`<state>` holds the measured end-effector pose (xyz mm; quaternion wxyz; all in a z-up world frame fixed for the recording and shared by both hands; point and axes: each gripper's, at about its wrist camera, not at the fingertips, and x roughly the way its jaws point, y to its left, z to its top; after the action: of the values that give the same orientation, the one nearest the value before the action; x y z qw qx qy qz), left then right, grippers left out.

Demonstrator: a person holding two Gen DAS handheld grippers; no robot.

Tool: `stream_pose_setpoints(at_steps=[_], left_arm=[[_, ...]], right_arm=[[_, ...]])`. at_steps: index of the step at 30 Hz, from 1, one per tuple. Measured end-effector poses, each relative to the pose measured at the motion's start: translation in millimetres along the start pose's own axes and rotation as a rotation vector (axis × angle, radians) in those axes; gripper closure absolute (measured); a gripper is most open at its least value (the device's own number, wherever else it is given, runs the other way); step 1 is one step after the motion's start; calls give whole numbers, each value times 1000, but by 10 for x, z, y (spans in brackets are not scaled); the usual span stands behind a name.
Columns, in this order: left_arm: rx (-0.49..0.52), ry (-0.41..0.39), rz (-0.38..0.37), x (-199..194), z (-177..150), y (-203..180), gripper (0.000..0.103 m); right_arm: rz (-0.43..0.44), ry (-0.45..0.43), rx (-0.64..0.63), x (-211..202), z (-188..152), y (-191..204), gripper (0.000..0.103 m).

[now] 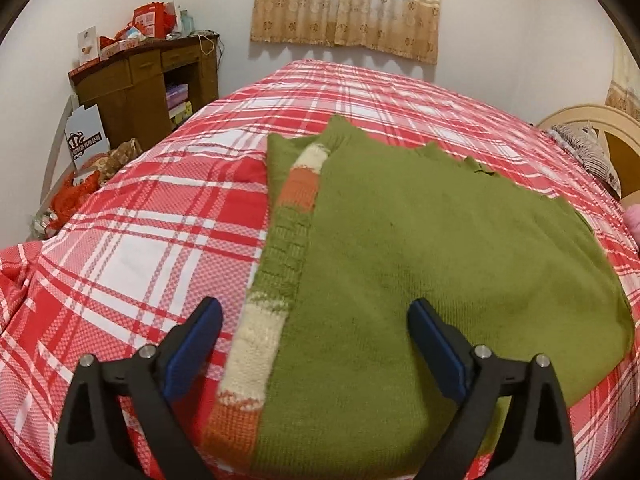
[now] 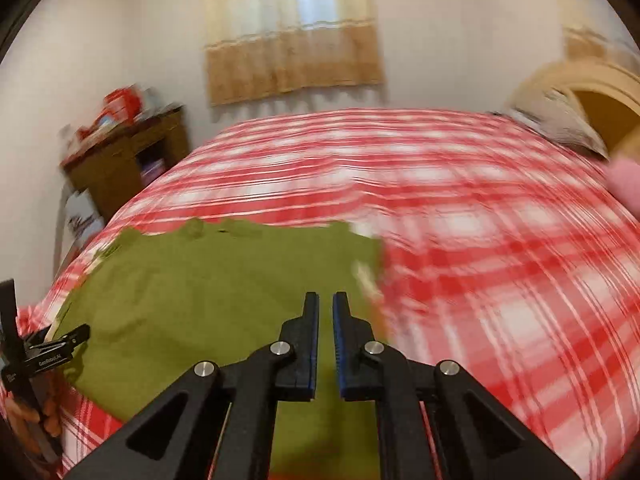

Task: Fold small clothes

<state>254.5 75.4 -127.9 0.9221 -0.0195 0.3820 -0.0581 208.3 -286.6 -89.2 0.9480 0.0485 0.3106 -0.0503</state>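
Lying folded, green sweater (image 1: 420, 240), striped sleeve (image 1: 256, 344).

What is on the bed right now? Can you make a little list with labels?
garment: green knitted sweater, lying flat
sleeve: striped orange and cream sleeve, folded in along the sweater's left edge in the left wrist view
surface: bed with red and white checked sheet
left gripper: open, nothing between its fingers, over the sleeve
right gripper: shut, holding nothing, over the sweater's right part
background: wooden cabinet, curtain, headboard
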Motion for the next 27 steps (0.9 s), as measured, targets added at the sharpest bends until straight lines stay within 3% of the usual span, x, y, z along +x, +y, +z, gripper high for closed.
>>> stream_pose_setpoints(at_steps=[4, 5, 6, 7, 9, 12, 17, 22, 27], left_arm=[[2, -6, 7, -53, -68, 8, 5], [2, -8, 7, -61, -85, 6, 5], [1, -8, 5, -63, -88, 11, 5], [0, -7, 3, -62, -92, 13, 5], [2, -6, 0, -58, -95, 10, 4], [8, -4, 5, -54, -97, -10, 3], [18, 0, 21, -51, -91, -44, 1], [21, 0, 46, -66, -95, -53, 0], [23, 0, 64, -72, -115, -63, 0]], right_arm=[[-63, 73, -21, 609, 65, 55, 96], [-78, 129, 10, 824, 23, -11, 96], [-64, 172, 41, 961, -34, -65, 96], [-33, 149, 84, 976, -47, -142, 96], [-8, 163, 118, 972, -22, -225, 96], [-53, 140, 97, 730, -53, -160, 96], [48, 86, 4, 209, -292, 193, 96], [72, 161, -23, 274, -645, 345, 96], [97, 112, 8, 268, -750, 286, 95]])
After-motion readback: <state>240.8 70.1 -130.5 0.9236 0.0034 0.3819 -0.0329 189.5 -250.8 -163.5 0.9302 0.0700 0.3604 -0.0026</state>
